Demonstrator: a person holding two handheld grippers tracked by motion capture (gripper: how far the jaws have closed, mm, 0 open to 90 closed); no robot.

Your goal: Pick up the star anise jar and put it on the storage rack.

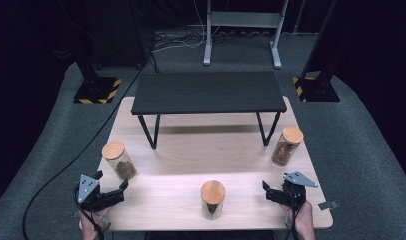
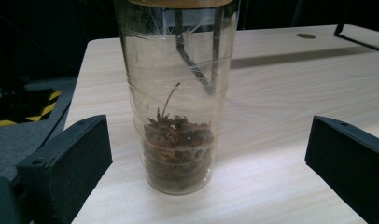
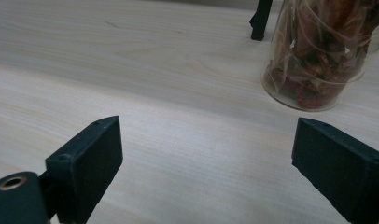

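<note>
Three lidded jars stood on the table; the left gripper, jaws wide open, faced the left jar without touching. The right gripper waited open. A skewed approach might topple that tall jar.
</note>
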